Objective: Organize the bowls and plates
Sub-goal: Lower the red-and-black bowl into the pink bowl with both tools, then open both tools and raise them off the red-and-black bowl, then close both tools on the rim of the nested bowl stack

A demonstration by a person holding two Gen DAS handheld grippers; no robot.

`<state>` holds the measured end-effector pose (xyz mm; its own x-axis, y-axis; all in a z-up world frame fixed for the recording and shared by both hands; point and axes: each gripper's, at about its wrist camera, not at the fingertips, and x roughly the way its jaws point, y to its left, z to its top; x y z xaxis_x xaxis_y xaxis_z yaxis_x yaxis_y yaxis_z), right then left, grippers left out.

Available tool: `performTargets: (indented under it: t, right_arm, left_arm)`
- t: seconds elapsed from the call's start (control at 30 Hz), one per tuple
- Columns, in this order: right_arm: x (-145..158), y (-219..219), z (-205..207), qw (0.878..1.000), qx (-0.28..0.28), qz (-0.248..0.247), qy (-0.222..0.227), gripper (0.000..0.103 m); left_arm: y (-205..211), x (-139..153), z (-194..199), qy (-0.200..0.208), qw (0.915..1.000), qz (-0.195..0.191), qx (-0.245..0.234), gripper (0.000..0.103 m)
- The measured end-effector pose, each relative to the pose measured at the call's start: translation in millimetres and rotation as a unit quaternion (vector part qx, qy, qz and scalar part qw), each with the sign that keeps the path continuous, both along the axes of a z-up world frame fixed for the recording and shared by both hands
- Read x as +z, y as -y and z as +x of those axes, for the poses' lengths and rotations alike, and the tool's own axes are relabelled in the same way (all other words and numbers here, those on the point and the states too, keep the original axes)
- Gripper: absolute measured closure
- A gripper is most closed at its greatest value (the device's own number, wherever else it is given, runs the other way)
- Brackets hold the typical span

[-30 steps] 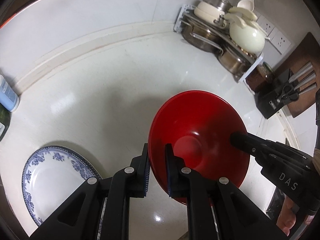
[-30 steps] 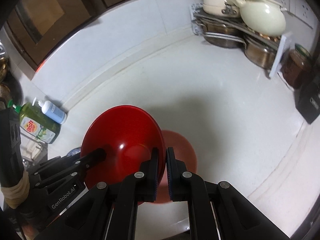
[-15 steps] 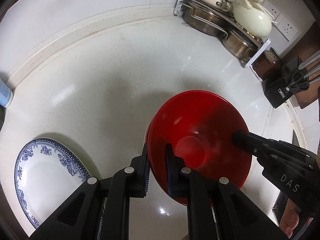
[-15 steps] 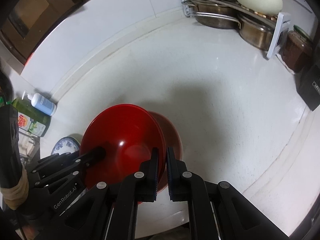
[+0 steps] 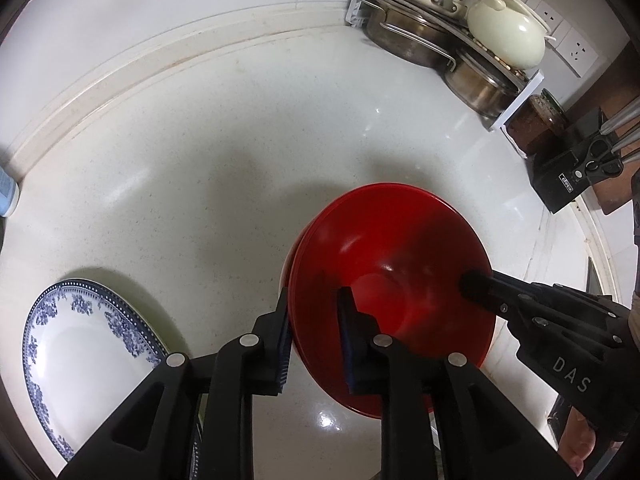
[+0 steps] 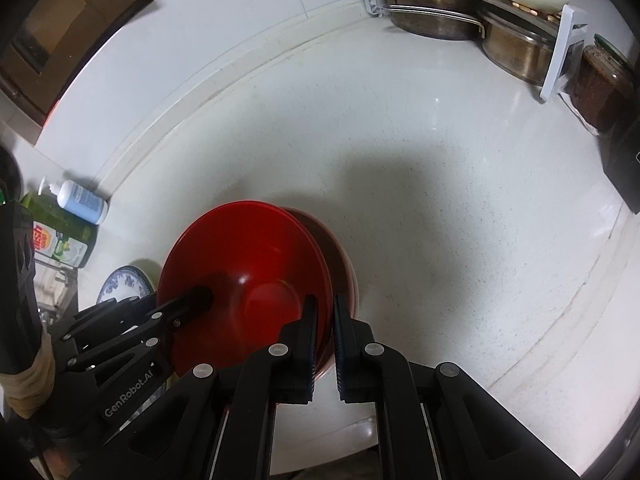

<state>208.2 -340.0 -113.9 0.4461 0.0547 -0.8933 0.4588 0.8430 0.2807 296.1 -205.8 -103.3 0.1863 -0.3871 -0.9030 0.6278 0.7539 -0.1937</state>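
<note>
red bowl (image 5: 400, 276) nested in second red bowl (image 6: 340, 264).

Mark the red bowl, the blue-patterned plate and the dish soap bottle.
red bowl (image 5: 384, 264): left wrist view, inner wall.
plate (image 5: 80, 356): left wrist view, white centre.
soap bottle (image 6: 60, 244): right wrist view, label on the green bottle.

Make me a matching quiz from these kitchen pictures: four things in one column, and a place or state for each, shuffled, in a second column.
1. red bowl
2. blue-patterned plate
3. cream pot
4. blue-and-white pump bottle

A. on the rack above the steel pans
B. lying flat on the counter, untouched
C. rim between both grippers' jaws
D. by the wall, beside the green bottle

Pairs: 1-C, 2-B, 3-A, 4-D
</note>
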Motion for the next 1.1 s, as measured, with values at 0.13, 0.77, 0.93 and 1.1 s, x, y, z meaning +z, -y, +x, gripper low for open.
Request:
performTargets:
  t: [0.13,0.77,0.93,1.1]
  right_arm:
    - [-1.0,-0.5,-0.2,1.0,0.005,-0.005,-0.001,0.094]
    - [24.5,-4.3,-14.6,0.998,-0.031,-0.047,0.038,0.073]
    - [24.8,-7.5,-13.8,0.997,-0.041,-0.047,0.045,0.069]
    - [14.8,-8.4,-12.5,0.997,-0.048,-0.034,0.041,0.065]
  left_arm:
    - [1.1,0.0,-0.5,-0.002,1.0,-0.002,-0.005,0.077]
    - [-14.4,32.7,2.6,0.077,0.997,-0.008,0.009,0.043]
    - [-20.4,33.7,3.6,0.101,0.9948,0.007,0.012,0.039]
    - [-21.6,24.0,3.6,0.088,0.996,0.014,0.005,0.034]
